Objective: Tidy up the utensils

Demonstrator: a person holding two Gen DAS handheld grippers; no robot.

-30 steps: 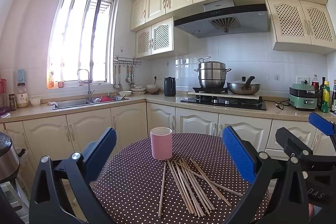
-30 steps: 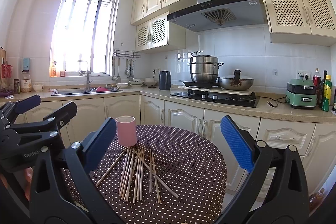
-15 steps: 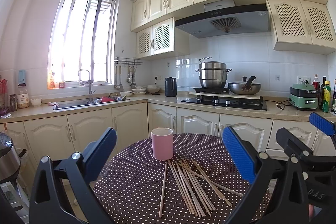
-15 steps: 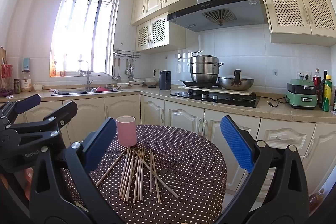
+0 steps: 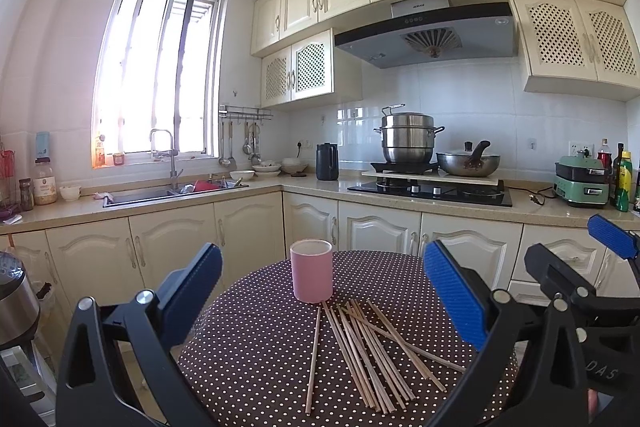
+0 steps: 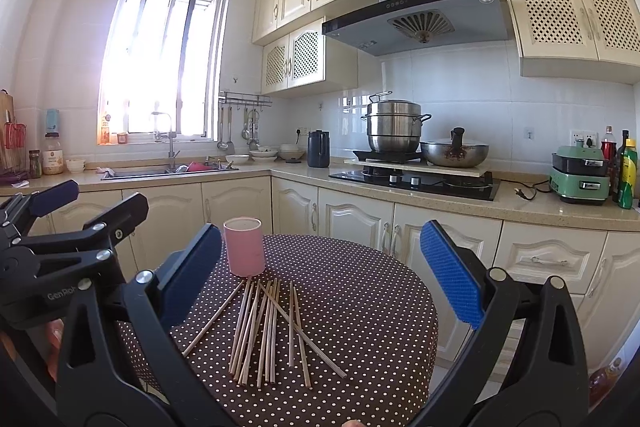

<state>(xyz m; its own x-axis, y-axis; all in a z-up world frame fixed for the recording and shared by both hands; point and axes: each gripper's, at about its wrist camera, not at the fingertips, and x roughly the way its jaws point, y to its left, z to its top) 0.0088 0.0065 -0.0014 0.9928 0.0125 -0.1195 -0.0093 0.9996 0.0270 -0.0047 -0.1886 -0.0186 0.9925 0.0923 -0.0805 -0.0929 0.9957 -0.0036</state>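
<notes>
You are at the start: nothing is picked up yet. Your left gripper (image 5: 322, 301) and right gripper (image 6: 320, 275) both hang with jaws wide apart and empty. Ahead and below them, loose wooden chopsticks (image 5: 362, 349) fan across the brown polka-dot tablecloth (image 6: 360, 267), just before the upright pink cylindrical cup (image 5: 311, 275). Next, lower one gripper onto a single stick.

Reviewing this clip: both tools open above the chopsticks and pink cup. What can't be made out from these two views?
- Inside of the pink cup: both views look from the side, so its wall hides any contents.
- Exact chopsticks count: they overlap in both views.
- Near edge of the dotted table: cut off by the bottom edge and the left tool.
- The hand holding the right tool: outside its own view.
</notes>
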